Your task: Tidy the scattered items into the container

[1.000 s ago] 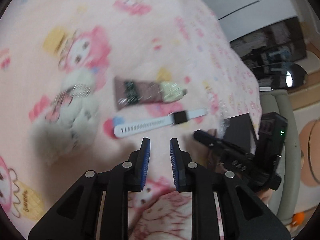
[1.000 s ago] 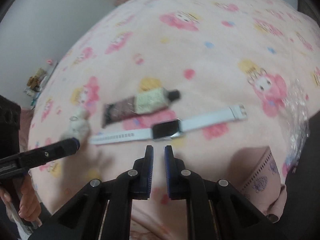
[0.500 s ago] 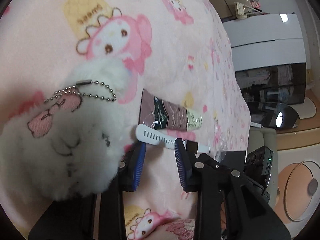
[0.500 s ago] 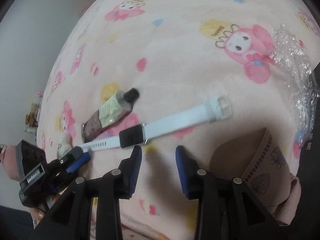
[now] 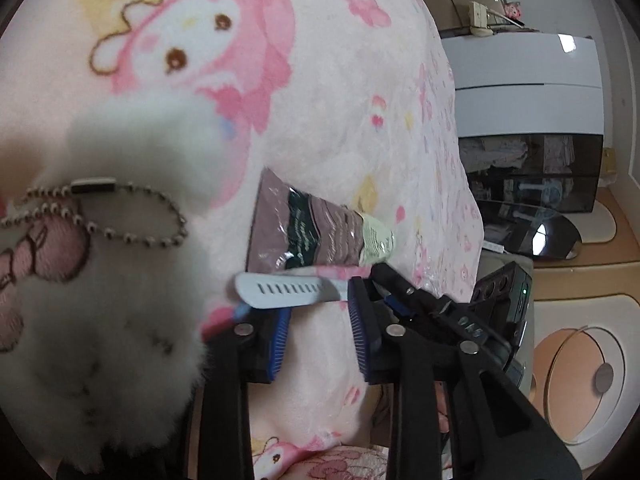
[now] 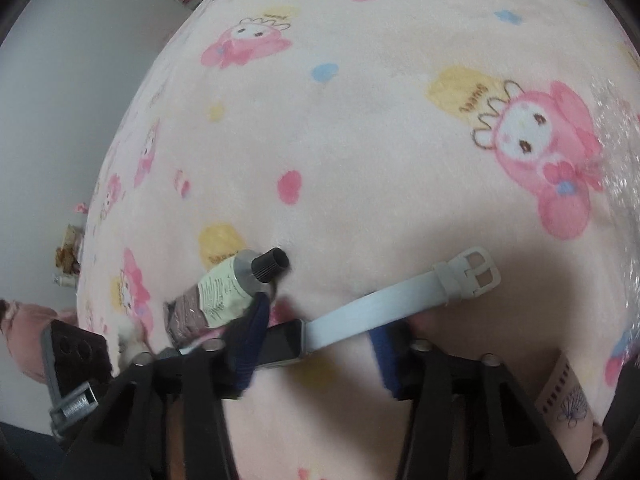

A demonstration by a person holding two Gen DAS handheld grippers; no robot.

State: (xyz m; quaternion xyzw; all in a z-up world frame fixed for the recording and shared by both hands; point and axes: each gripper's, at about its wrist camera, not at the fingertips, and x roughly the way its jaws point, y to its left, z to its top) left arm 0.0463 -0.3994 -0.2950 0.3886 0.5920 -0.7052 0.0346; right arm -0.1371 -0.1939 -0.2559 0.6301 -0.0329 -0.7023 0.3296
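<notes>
Nothing looks tidied yet: the watch (image 6: 352, 320), the tube (image 6: 224, 296) and the plush (image 5: 92, 320) are all still lying on the blanket (image 6: 360, 120), and no container is clearly showing in either view, so I judge the whole job is still ahead. The right gripper (image 6: 320, 356), at the bottom centre of its frame, is straddling the watch where the dark case meets the white strap; its jaws have just been closing, but the pads are standing clear of the strap and gripping nothing. The left gripper (image 5: 320, 328), low in the centre of its frame, is sitting partly open at the perforated strap end (image 5: 280, 290); its jaws have also just been closing, with only blanket between them, the strap lying just past the tips. The watch strap is looking smooth and rubbery, with a buckle (image 6: 476, 272) at the right. The tube is a crinkled, foil-like flat-ended shape with a ribbed black cap (image 6: 270, 264). The plush, filling the left of the left view, is fluffy white and carrying a bead chain (image 5: 120, 216). The blanket is soft pink fleece with cartoon prints.
</notes>
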